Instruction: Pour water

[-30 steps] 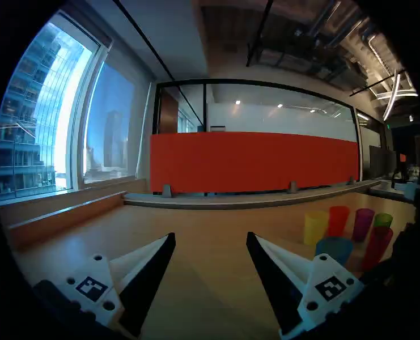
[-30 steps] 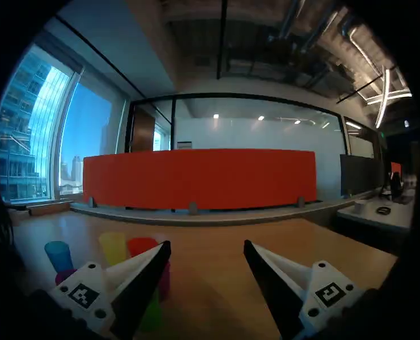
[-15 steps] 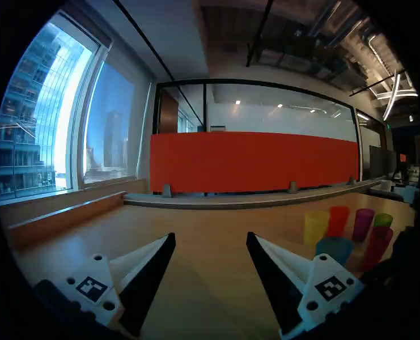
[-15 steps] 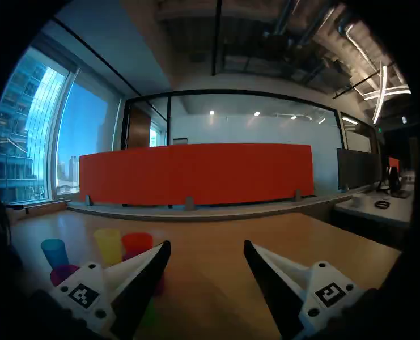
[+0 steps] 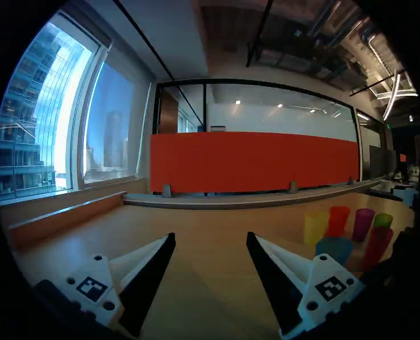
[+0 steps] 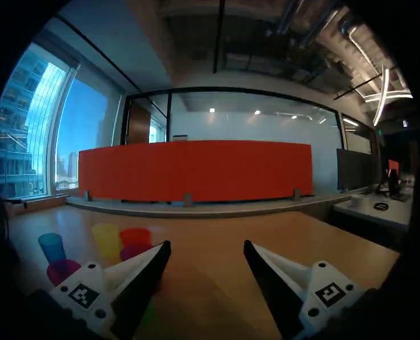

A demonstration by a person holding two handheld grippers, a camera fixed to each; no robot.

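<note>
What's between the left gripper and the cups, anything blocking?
Nothing visible. The left gripper, open, points past the cluster of cups, which stands to its right on the wooden table; only bare tabletop lies between them.

Daylight floods in through the tall windows [image 5: 45,124] at left, washed out pale blue-white, and lays a soft sheen on the tabletop [image 5: 210,249]. The ceiling [image 6: 255,39] is dim, with strip lights [image 6: 382,93] glaring at right, and the inner faces of the left hand-held gripper [image 5: 210,234] lie in shadow. Straight lines bow toward the edges.
</note>
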